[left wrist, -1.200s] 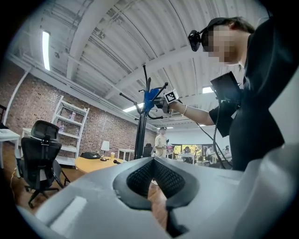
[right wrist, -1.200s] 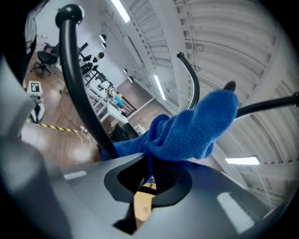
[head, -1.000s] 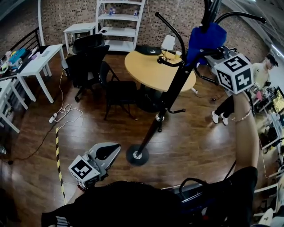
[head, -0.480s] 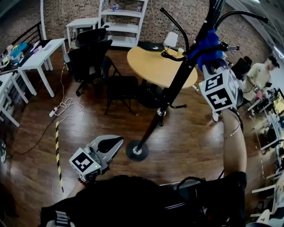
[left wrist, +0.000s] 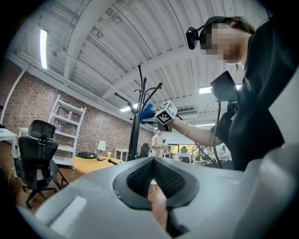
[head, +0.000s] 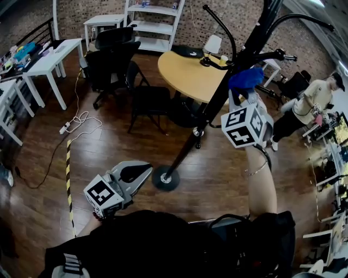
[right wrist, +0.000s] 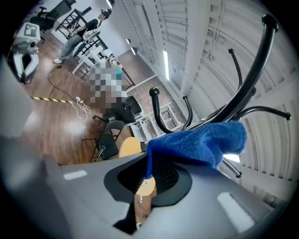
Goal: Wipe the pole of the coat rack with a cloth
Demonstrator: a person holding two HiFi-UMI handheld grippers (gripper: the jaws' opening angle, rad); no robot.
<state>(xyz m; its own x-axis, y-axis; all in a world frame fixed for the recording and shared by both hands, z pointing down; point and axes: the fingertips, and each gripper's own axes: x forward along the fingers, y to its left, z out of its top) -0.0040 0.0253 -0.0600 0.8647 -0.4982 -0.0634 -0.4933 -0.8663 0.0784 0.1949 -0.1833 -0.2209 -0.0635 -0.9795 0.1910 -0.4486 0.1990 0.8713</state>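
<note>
Blue cloth is clamped in the right gripper, just beside the black rack pole; the left gripper hangs low, jaws together, empty.

The cloth pinched in the right gripper was a blue fabric with a fuzzy, looped pile, matt all over. The shell of this gripper looked like grey plastic, smooth and matt, and its jaw pads were black with a fine ribbed grain. The left gripper had the same shell and the same pads. Directly in front of the right gripper, the pole looked like black painted metal, smooth, with a faint sheen. Below both grippers the floor was dark wood, polished and glossy, with pale reflections. Beyond the right gripper, the round table had a smooth, light wooden top, rather matt, and far behind it stood a rough brick wall
</note>
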